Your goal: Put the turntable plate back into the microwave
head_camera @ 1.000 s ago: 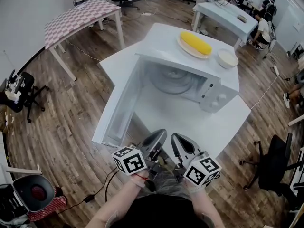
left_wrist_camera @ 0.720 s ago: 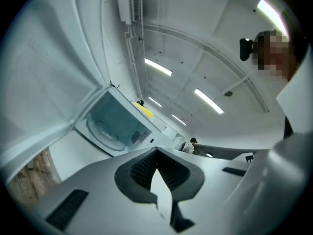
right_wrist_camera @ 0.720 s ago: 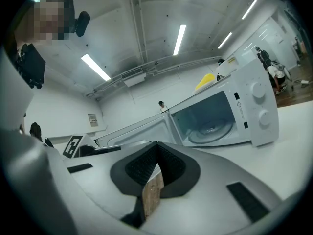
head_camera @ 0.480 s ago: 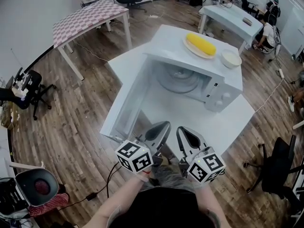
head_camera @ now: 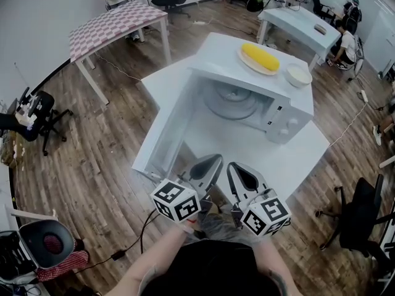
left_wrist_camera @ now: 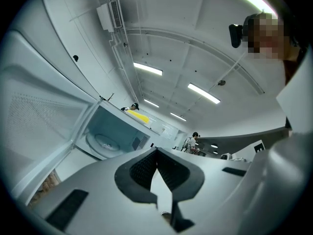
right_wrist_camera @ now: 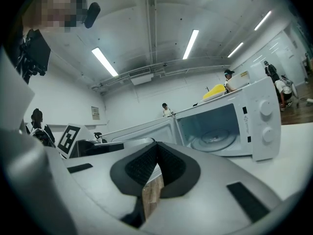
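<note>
Your left gripper (head_camera: 206, 165) has its jaws pressed together at the tips with nothing between them, as its own view (left_wrist_camera: 156, 151) shows. Your right gripper (head_camera: 238, 172) is the same, closed and empty (right_wrist_camera: 156, 145). Since half a second ago almost nothing has changed: both grippers stay drawn back, side by side in front of the microwave (head_camera: 290, 113), having shifted only slightly.

You hold them close to your body, jaws tilted forward and up toward the microwave's opening and well apart from it. They sit over the edge of the white table (head_camera: 247, 156) farthest from the microwave.

The turntable plate (head_camera: 233, 103) already lies flat on the floor inside the microwave, and both gripper views show it there (left_wrist_camera: 105, 142) (right_wrist_camera: 215, 140). The microwave door (head_camera: 162, 131) is swung wide open to the left of the opening, reaching out toward you. The bare tabletop lies between the grippers and the opening.

On top of the microwave a yellow corn cob (head_camera: 260, 57) rests on a plate, with a white bowl (head_camera: 297, 75) just to its right. Well to the left of the microwave stands a table with a checked cloth (head_camera: 114, 23). Beyond it is a light blue table (head_camera: 296, 20), and to its right a black office chair (head_camera: 361, 217).
</note>
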### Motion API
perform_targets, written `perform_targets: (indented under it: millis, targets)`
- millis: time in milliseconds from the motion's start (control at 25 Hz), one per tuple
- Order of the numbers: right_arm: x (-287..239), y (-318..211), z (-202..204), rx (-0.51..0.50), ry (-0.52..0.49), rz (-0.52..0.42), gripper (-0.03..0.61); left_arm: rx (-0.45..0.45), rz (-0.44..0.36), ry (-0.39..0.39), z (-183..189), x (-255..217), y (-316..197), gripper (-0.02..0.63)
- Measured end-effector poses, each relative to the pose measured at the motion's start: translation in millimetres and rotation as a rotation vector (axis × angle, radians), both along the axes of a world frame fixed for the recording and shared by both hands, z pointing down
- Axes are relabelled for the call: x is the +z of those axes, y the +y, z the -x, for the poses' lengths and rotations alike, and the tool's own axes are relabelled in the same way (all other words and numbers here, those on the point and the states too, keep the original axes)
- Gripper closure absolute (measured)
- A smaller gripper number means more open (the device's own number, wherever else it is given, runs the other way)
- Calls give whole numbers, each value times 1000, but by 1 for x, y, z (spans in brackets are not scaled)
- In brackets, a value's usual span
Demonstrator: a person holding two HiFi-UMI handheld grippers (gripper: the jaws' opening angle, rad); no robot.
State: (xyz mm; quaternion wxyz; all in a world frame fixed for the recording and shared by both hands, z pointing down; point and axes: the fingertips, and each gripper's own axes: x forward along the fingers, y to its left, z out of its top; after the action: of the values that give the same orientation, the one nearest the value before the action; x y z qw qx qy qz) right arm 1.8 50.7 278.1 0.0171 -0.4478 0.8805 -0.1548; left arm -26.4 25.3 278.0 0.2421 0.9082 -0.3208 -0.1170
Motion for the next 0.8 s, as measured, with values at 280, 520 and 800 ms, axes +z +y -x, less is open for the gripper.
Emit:
perform_targets:
  millis: [280,520,800]
  targets:
    - [4,7,-4,31,28,1,558,-13,10,-5,4,4,6,601]
    - [8,15,-7,53,37,15,558,-15,42,-3,5,12,11,601]
    - [16,26,-18,89,27,48,558,-1,73,-4,0,19,20,601]
